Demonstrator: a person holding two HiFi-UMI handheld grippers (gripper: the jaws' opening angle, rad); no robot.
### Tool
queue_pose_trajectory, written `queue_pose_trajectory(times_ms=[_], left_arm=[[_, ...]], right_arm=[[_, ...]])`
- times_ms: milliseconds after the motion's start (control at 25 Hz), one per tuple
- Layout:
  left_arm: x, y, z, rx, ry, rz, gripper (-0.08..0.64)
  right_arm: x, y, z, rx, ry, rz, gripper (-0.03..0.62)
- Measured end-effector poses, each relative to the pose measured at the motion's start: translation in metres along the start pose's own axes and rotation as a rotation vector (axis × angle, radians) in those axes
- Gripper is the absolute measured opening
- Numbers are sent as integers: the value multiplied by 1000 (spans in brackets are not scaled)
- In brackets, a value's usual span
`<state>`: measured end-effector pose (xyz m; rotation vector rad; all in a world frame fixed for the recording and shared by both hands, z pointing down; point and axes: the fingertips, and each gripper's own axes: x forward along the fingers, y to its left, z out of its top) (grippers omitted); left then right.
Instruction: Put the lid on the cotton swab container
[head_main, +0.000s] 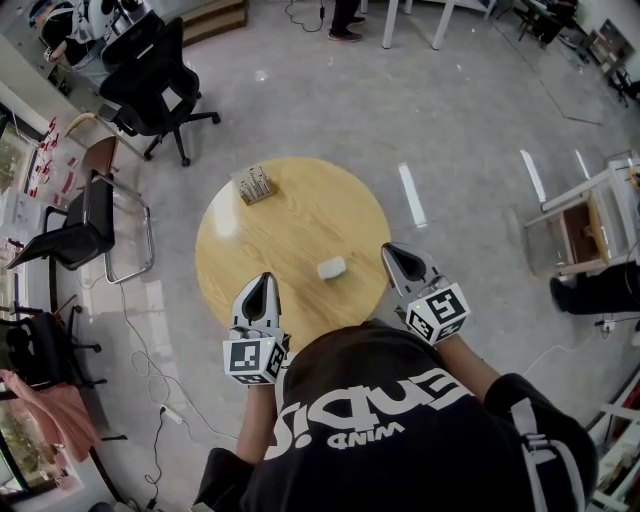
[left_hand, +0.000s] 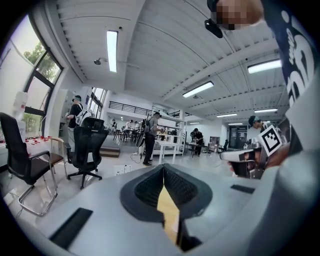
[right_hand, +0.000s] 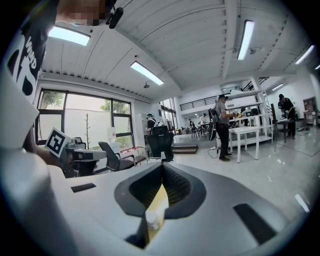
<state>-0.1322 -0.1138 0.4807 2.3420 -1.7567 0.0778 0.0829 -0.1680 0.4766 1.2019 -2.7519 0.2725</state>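
Note:
On the round wooden table (head_main: 290, 235), a small clear cotton swab container (head_main: 254, 185) stands at the far left edge. A whitish lid (head_main: 331, 268) lies apart from it, nearer me and to the right. My left gripper (head_main: 265, 279) hovers at the table's near left edge, jaws shut and empty. Over the near right edge, close to the lid, my right gripper (head_main: 393, 251) is also shut and empty. In the left gripper view the left gripper (left_hand: 163, 168) has its tips meeting, with only table wood below them. Through the right gripper (right_hand: 162, 168), a small white piece, perhaps the lid (right_hand: 151, 220), shows.
A black swivel chair (head_main: 152, 82) and a cantilever chair (head_main: 85, 225) stand left of the table. At the right is a white cabinet (head_main: 585, 225). Cables (head_main: 150, 375) run over the floor at lower left. People stand by white tables (left_hand: 165, 146) far off.

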Motion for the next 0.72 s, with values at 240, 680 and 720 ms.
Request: queue_pose_trajectory(times_ms=[240, 680, 720], left_arm=[[2, -2, 0, -5, 0, -2, 14], [5, -9, -6, -7, 16, -8, 14], [5, -9, -6, -8, 16, -7, 14]], right_arm=[[0, 1, -1, -2, 2, 2, 3], [-1, 0, -7, 3, 15, 17, 3], [-1, 0, -8, 3, 16, 19, 3]])
